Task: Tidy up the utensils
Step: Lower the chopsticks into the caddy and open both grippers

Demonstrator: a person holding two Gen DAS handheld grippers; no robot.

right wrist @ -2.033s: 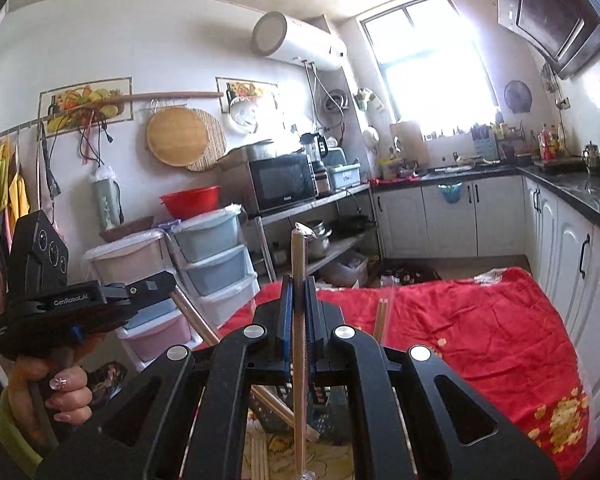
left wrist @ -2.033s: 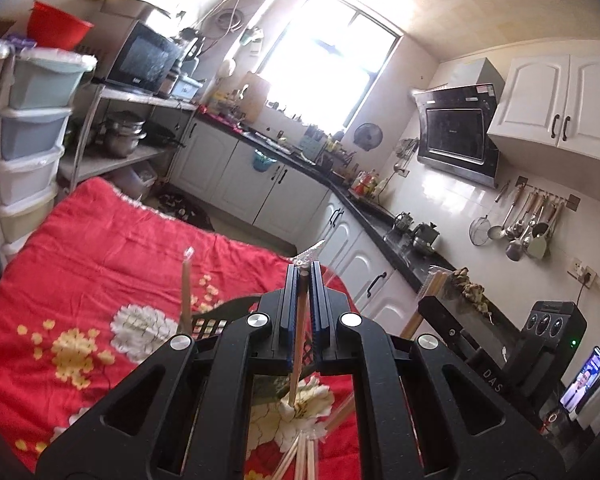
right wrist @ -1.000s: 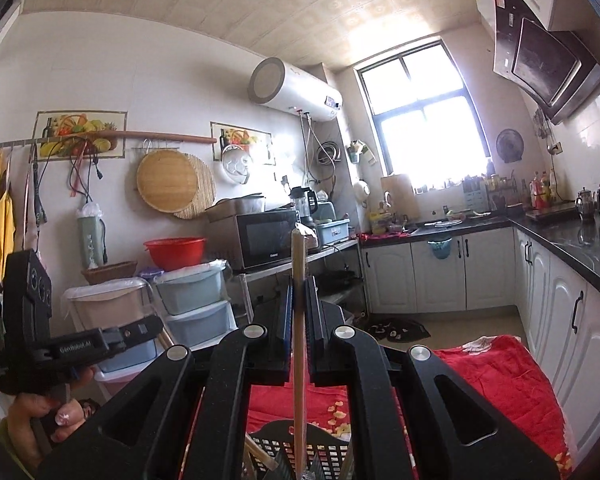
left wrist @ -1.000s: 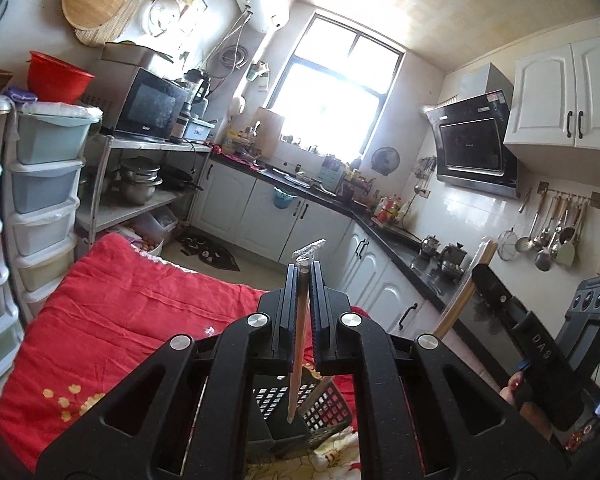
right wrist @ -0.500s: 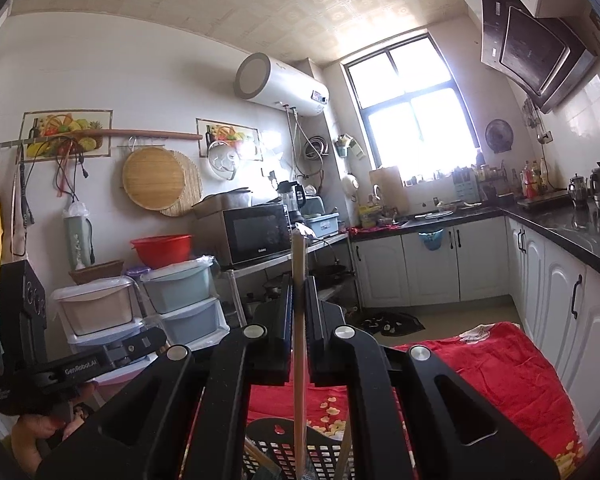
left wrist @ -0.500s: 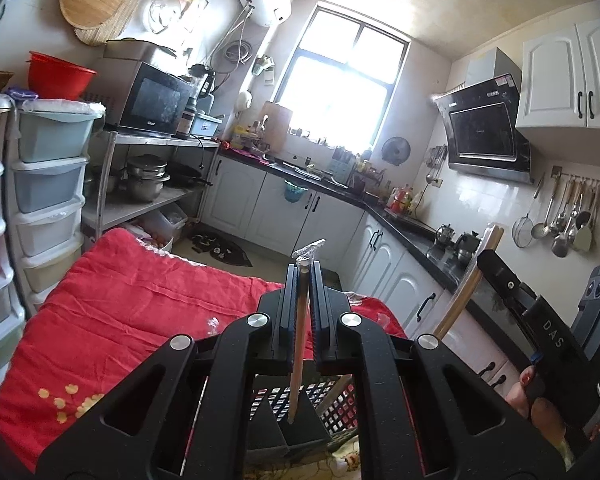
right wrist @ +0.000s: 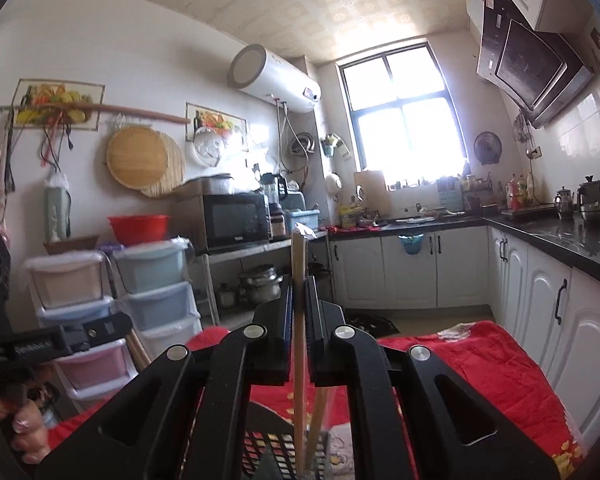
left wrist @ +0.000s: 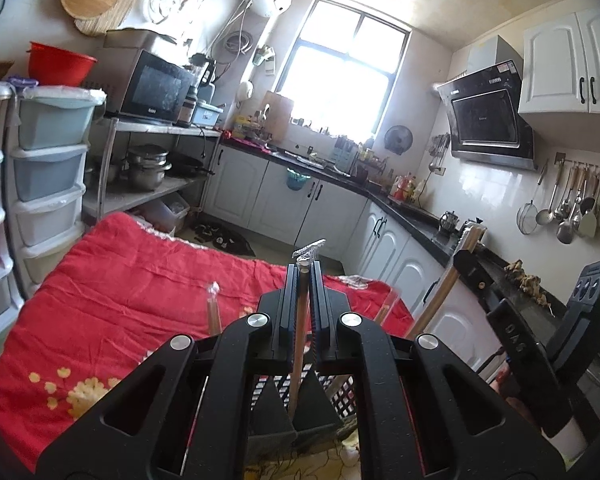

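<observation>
While a wooden chopstick point(left wrist: 299, 344) is clamped upright between the closed jaws of the left gripper point(left wrist: 302, 300), its lower end is seen over a black slotted utensil basket point(left wrist: 340, 394) — whether it touches the basket's inside cannot be told. A second wooden chopstick point(right wrist: 299, 320) is clamped upright in the right gripper point(right wrist: 299, 300), its lower end down at the basket's rim point(right wrist: 278, 450). More chopsticks point(left wrist: 212, 314) are stood in the basket, one beside the held one in the right wrist view. The basket is set on a red floral cloth point(left wrist: 132, 280). Beyond it, white kitchen cabinets point(right wrist: 420, 268) under a dark counter point(right wrist: 560, 236) and a bright window point(left wrist: 340, 80) are seen.
</observation>
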